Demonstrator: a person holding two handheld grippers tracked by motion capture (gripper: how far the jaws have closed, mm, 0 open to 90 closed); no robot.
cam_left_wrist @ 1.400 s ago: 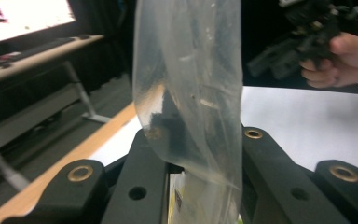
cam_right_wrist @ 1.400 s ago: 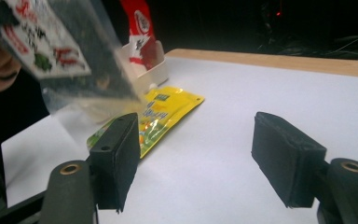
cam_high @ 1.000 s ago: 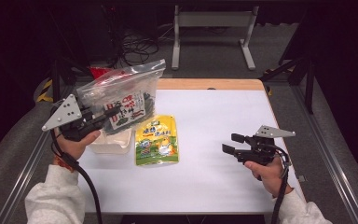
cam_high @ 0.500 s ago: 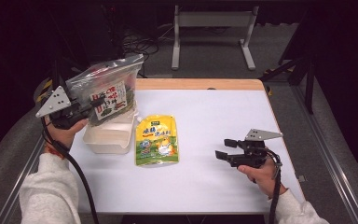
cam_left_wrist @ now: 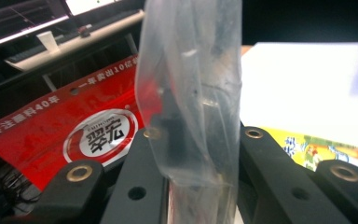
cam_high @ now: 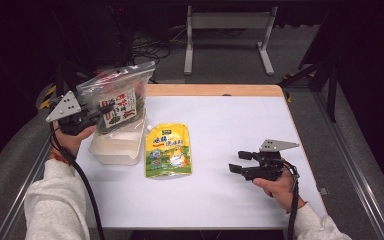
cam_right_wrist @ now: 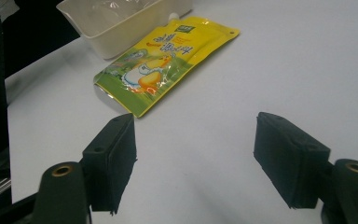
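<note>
My left gripper is shut on a clear zip bag holding packets with red and green print, held tilted above the table's left edge. In the left gripper view the bag's clear edge stands pinched between the two jaws, with a red packet behind it. A yellow and green spouted pouch lies flat left of the table's middle. My right gripper stands open low over the white table at the right, pointing left at the pouch. Nothing is between its pads.
A white plastic tub sits on the table under the held bag, touching the pouch's left side; the tub looks bare inside. The white table has a wooden far edge. A metal stand is on the floor beyond.
My left hand carried the bag leftward and a little down, off the tub toward the table's left edge. The right gripper sank slightly toward the table.
</note>
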